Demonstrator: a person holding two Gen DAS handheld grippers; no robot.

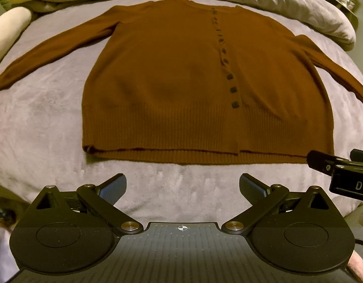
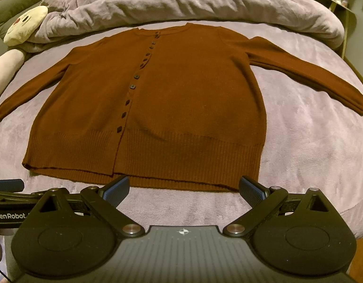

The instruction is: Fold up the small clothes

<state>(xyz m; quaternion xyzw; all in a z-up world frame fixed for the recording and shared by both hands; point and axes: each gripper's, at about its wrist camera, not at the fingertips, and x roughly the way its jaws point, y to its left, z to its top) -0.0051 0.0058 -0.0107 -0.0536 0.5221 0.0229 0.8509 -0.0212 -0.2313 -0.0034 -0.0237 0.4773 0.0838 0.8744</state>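
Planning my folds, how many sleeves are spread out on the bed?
2. One long rust-brown knit sleeve stretches out left of the cardigan body, the other right; neither is folded in.

Left gripper [image 1: 183, 187] and right gripper [image 2: 184, 188] hover side by side, jaws spread wide, empty.

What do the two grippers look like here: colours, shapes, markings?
Both match: the left gripper and the right gripper have matte black bodies, two round discs, black linkage arms on silver pivots and blue textured pads. A small crosshair mark sits at centre. White lettering on the side casing reads "GenRobot".
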